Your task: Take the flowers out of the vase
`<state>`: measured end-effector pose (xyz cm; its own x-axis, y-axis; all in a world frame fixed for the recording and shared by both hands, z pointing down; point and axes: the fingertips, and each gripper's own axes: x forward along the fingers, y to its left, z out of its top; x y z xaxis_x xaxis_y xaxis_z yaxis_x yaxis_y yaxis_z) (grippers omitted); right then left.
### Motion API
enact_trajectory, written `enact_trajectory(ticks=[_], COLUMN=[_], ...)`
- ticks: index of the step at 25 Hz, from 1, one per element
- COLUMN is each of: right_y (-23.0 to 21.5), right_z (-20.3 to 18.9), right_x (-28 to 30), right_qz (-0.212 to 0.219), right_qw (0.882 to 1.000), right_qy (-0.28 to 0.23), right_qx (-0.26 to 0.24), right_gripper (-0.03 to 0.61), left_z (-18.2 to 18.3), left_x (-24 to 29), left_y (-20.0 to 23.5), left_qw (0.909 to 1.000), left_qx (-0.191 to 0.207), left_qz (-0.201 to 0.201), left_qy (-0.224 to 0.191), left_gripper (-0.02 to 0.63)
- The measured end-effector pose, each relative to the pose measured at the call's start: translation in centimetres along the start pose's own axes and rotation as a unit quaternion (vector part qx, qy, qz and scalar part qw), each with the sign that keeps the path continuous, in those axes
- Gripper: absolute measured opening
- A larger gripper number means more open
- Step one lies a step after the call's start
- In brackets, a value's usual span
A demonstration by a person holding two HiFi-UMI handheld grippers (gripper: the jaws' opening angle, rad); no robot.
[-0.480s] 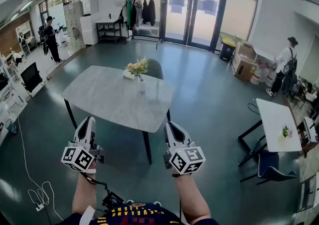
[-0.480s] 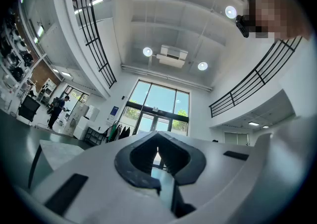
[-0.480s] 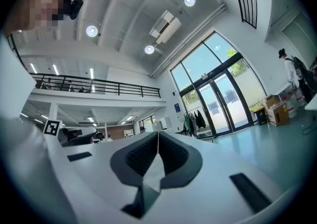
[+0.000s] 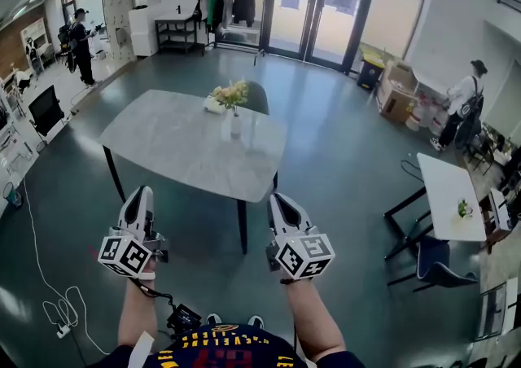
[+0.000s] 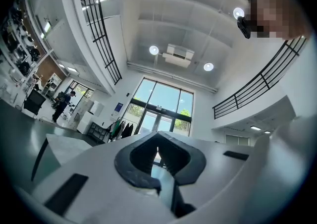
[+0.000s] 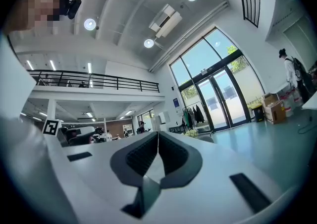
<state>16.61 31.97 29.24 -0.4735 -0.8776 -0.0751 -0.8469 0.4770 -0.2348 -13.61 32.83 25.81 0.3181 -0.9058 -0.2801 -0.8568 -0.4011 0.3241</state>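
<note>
A bunch of pale yellow and cream flowers stands in a small clear vase at the far side of a grey marble-topped table. Both grippers are held well short of the table, over the floor. My left gripper is shut with nothing in it; its closed jaws show in the left gripper view. My right gripper is shut and empty too, its jaws meeting in the right gripper view. The flowers appear tiny, far beyond the right jaws.
A dark chair stands behind the table. A white table with a small plant and a blue chair is at the right. Cables lie on the floor at left. People stand far left and far right; glass doors are ahead.
The head view has shifted a little closer to the table, which sits slightly lower and nearer in frame. Both grippers keep their pose and stay shut.
</note>
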Motion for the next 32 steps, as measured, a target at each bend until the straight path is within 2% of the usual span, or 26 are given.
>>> enact_trajectory(ticks=[5,13,23,32], right_y=[0.4,0.8,6.0,5.9], right_z=[-0.7,-0.1,0.7,-2.1], right_x=[0.2,1.2,3.2,4.0], right_qz=[-0.012,-0.033,-0.043,-0.071], right_qw=[1.0,0.999,0.999,0.997], right_qy=[0.007,-0.01,-0.022,0.003], right_qx=[0.005,0.014,-0.005,-0.006], right_gripper=[0.009,0.009,0.009,0.009], left_z=[-0.8,-0.3,2.3,-0.7], left_x=[0.5,1.6,1.1,2.1], left_y=[0.4,1.3,4.2,7.0], left_qw=[0.9998,0.9993,0.9974,0.9951], left_qx=[-0.008,-0.009,-0.02,-0.05], left_qz=[-0.01,-0.033,-0.069,-0.077], left_qy=[0.012,0.014,0.011,0.034], left_gripper=[0.003,0.003,0.003,0.003])
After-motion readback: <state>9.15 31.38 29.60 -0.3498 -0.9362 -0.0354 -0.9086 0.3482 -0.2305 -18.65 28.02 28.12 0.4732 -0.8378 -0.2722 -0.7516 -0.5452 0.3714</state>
